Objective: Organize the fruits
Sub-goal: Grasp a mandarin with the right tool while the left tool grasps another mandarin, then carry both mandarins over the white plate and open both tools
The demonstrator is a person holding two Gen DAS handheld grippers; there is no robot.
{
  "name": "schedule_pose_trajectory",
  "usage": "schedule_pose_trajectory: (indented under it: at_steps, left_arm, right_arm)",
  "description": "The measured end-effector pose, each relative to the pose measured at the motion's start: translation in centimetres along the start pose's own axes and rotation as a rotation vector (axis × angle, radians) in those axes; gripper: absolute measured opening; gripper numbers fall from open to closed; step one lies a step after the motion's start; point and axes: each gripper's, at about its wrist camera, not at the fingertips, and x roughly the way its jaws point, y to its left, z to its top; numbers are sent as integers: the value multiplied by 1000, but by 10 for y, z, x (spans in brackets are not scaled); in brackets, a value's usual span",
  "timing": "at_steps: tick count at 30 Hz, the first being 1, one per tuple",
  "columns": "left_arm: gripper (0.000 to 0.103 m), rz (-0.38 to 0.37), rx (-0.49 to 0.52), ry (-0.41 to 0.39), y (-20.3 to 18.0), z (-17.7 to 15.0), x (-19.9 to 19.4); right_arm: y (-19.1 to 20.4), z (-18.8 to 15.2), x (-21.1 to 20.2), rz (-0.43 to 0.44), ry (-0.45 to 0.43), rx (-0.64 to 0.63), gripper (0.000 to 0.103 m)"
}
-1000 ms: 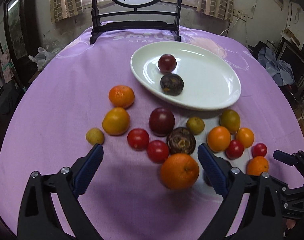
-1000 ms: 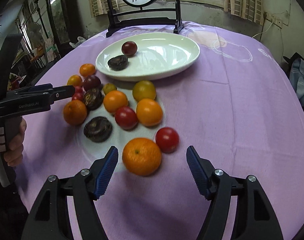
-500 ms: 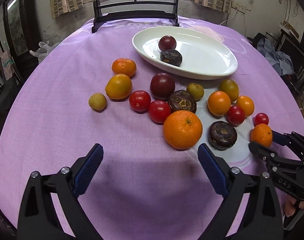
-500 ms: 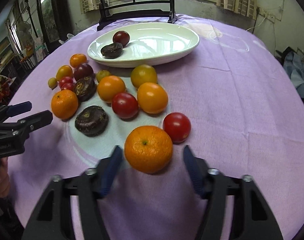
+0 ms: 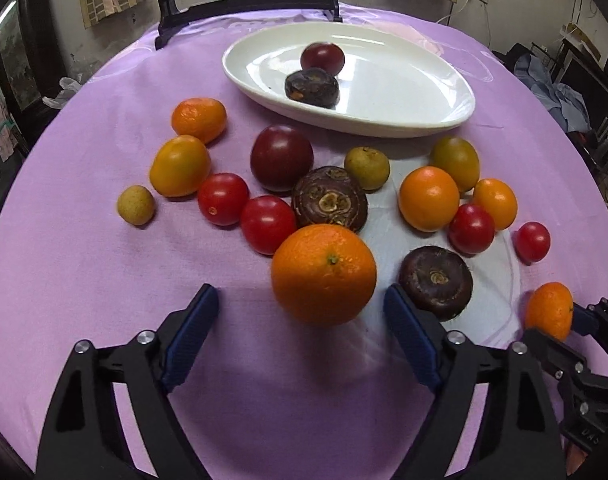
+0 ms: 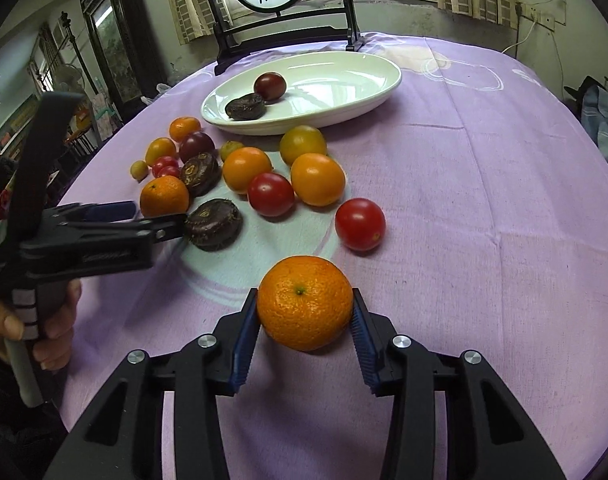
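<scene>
Several fruits lie loose on the purple tablecloth point(image 5: 84, 272): oranges, tomatoes, dark plums and dark brown fruits. My left gripper point(image 5: 300, 320) is open, its blue pads either side of a large orange point(image 5: 324, 274) without touching it. My right gripper point(image 6: 305, 322) is shut on a smaller orange point(image 6: 304, 307) on the cloth; that orange and gripper also show in the left wrist view point(image 5: 550, 310). A white oval plate point(image 5: 404, 92) at the back holds a dark red plum point(image 5: 323, 58) and a dark brown fruit point(image 5: 312, 87).
A dark wooden stand point(image 6: 284, 36) with a round painted panel rises behind the plate. A red tomato point(image 6: 360, 224) lies just beyond my right gripper. A dark brown fruit point(image 5: 436, 282) sits next to my left gripper's right finger. The table edge curves close on both sides.
My right gripper has closed on the small orange. My left gripper has moved forward and lower, up to the large orange, staying open.
</scene>
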Motion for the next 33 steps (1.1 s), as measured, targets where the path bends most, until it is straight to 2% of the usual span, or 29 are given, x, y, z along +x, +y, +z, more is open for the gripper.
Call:
schedule_pose_trajectory:
  at_steps: [2,3,5,7,9,12,17,21,24,27,32,33]
  left_arm:
    - [69,2,5,-21,-2,3,-1]
    - [54,-1,17,-31,-3,3,-2]
    - [44,-28,51,-30,-6,2,-6]
    - [44,-30,64,-15,-6,0,-10]
    - [44,-69,66,-3,-5,-1,-16]
    - [44,-107,75,-45,-2,6,-35]
    - [44,-87,86,-168,0,46,-63]
    - [44,-21,58,-227,4,90,-56]
    - [44,11,26,-215,8,121,-33]
    - [44,34,3,-169,12,144,-3]
    - [45,65,-16,-118,19,155,33]
    - [50,64,-23,-123,20,156,36]
  right_arm:
    - [-2,-2,-1,5,0,2,44]
    - [-2,-3,-2,8,0,2,44]
    - [-3,-3,-3,10,1,1,44]
    - [-2,-2,-7,5,-6,-9,44]
    - [0,2,-14,3,-21,-22,44]
    - [4,16,-28,-2,-61,-46,44]
    - [14,60,-44,-42,-161,-102,44]
    - [25,103,-32,-71,-232,-146,44]
    - [26,131,-3,-83,-215,-140,44]
    - [20,149,31,-89,-147,-101,45]
    - [9,155,72,-106,-58,-61,45]
    - [8,153,75,-103,-54,-53,45]
